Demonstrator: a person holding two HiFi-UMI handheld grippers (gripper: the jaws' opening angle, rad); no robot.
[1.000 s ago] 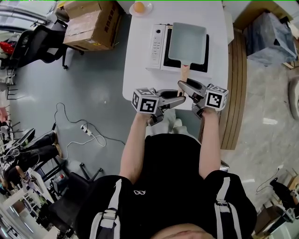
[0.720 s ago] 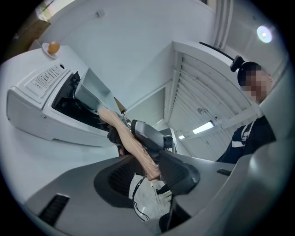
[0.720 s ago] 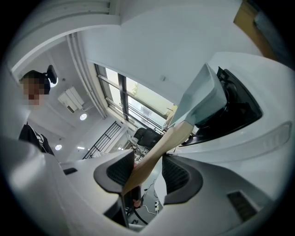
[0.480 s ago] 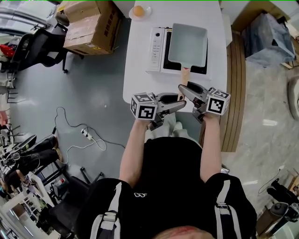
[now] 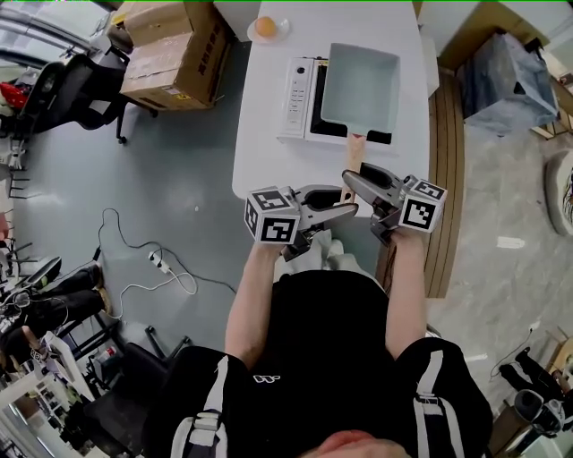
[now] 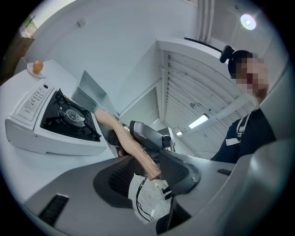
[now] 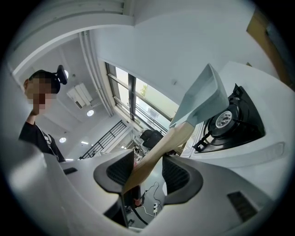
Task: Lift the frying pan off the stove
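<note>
Head view, left to right. A cardboard box (image 5: 170,49) lies on the floor at 10 o'clock of the white table (image 5: 269,152). A small dish with an orange ball (image 5: 267,27) sits at the table's 11 o'clock corner. The stove (image 5: 300,85) stands at 12 o'clock, its control panel on the 9 o'clock side.

The left gripper (image 5: 347,202) points toward 3 o'clock. Its jaws stand wide, and the left gripper view shows the tip of the wooden handle (image 6: 124,138) in the gap without firm pad contact.

The frying pan (image 5: 363,85), grey and rectangular, is over the stove with its handle pointing toward 6 o'clock. Both gripper views show it tilted, the burner (image 7: 225,119) uncovered; contact with the stove cannot be judged.

The right gripper (image 5: 354,177) clamps the handle, which crosses its pads diagonally.
</note>
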